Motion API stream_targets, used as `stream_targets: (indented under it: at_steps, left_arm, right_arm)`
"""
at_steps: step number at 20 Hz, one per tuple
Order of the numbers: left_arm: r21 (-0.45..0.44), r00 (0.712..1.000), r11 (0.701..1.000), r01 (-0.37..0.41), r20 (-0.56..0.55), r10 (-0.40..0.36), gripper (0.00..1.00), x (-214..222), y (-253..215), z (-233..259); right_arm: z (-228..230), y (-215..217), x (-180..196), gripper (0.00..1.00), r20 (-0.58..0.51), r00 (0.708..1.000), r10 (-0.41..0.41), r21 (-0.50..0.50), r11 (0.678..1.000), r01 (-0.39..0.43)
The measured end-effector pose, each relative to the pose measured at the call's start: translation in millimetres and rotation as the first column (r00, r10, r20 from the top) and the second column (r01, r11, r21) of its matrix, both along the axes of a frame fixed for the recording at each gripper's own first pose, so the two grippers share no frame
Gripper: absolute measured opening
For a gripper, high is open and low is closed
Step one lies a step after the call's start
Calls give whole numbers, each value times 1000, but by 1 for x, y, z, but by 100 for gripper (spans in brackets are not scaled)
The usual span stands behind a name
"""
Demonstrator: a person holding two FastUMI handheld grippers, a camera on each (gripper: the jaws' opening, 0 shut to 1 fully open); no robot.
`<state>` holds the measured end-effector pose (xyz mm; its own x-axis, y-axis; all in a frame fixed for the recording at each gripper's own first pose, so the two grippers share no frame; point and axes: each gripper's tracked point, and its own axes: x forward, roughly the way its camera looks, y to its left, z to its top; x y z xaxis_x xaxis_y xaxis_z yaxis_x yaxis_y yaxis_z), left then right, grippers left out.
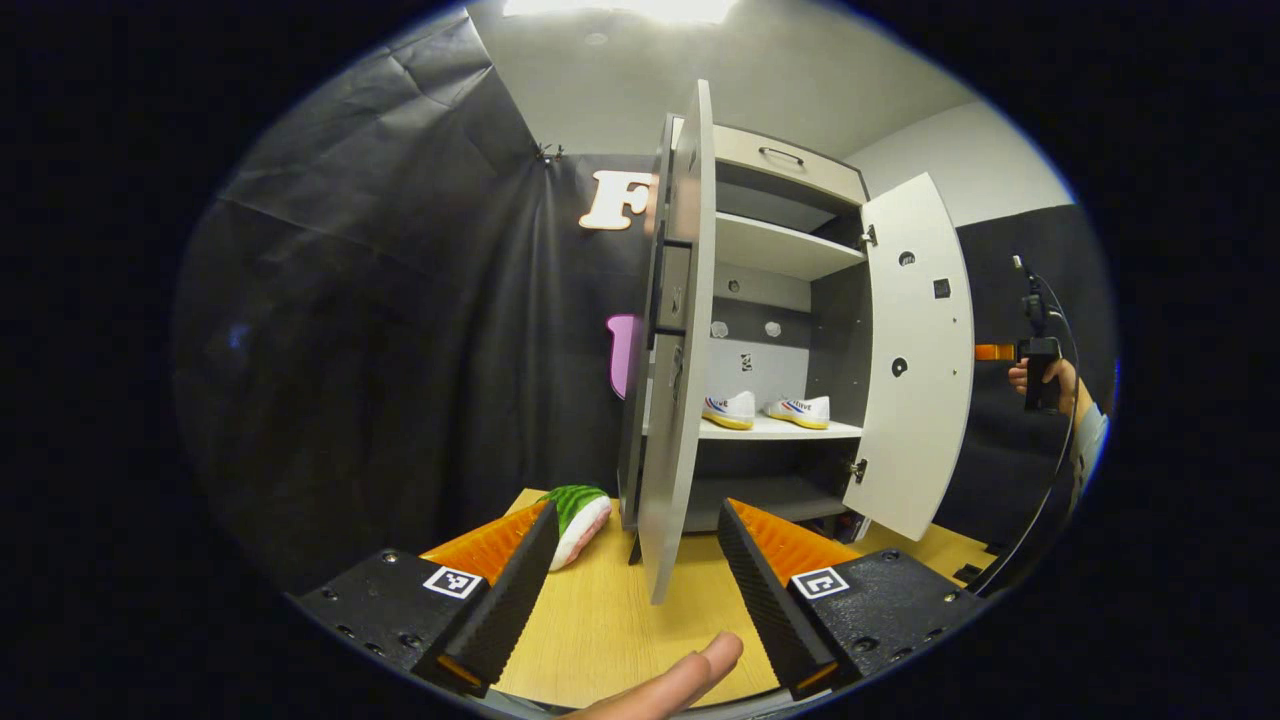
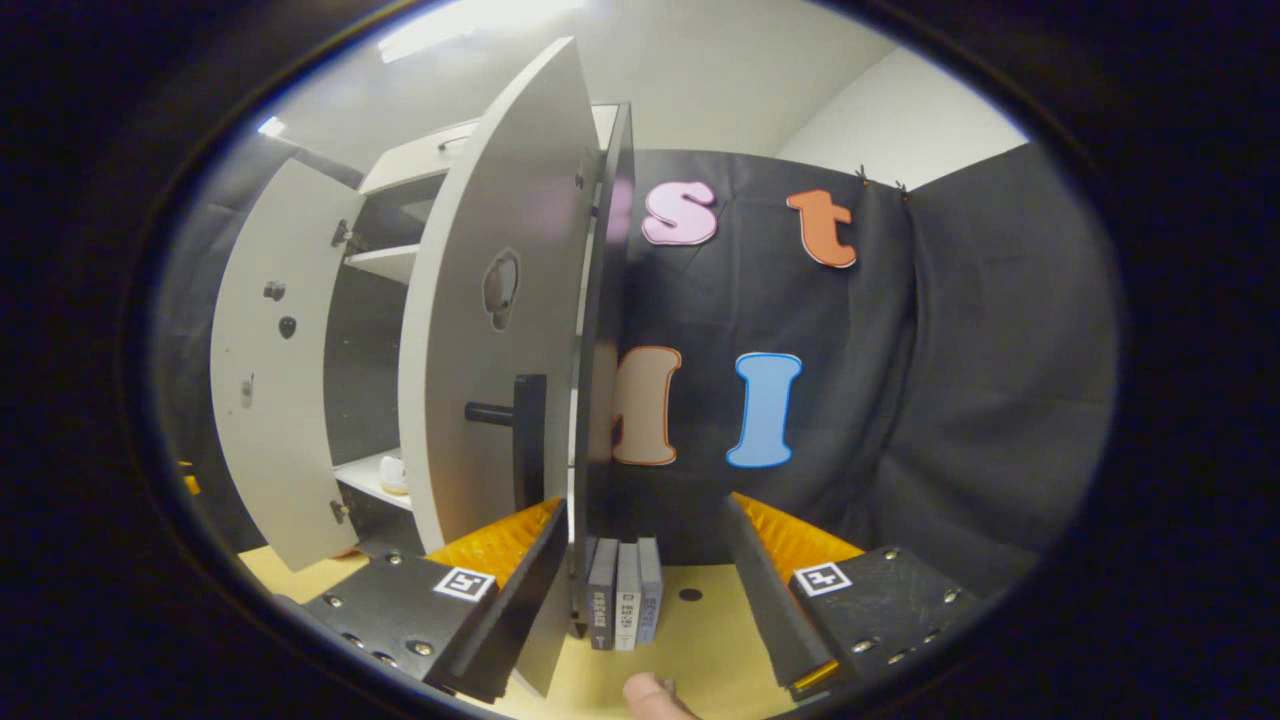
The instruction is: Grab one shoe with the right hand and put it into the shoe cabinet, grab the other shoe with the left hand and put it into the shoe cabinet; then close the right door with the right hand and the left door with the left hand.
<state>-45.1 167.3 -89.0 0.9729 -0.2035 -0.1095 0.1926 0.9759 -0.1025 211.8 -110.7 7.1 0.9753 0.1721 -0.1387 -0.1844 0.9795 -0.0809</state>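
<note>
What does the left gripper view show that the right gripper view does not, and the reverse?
The left gripper view adds two white shoes side by side on a cabinet shelf, a green striped object on the table, and a hand beyond the right door. The right gripper view adds the black handle on that door's outer face and three small boxes standing on the table. Shared: the cabinet, the left door and the right door both open, the wooden table, and the left gripper and right gripper, each open.

Matt smooth cabinet doors (image 1: 915,350); wood-grain tabletop (image 1: 620,620); creased black cloth wall (image 1: 400,330).
</note>
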Motion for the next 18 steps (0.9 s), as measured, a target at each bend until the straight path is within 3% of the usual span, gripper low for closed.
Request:
stream_targets:
  at_steps: [9, 18]
  left_arm:
    - [-4, 1000, 1000, 2, -4, -2, 96, -7, -25, 10]
    - [27, 997, 998, -52, -48, 53, 96, -10, -17, 4]
  right_arm:
    - [-4, 57, -8, 93, 5, 995, 103, 59, 993, -103]
    - [-14, 97, 7, 93, 0, 999, 51, 95, 994, -51]
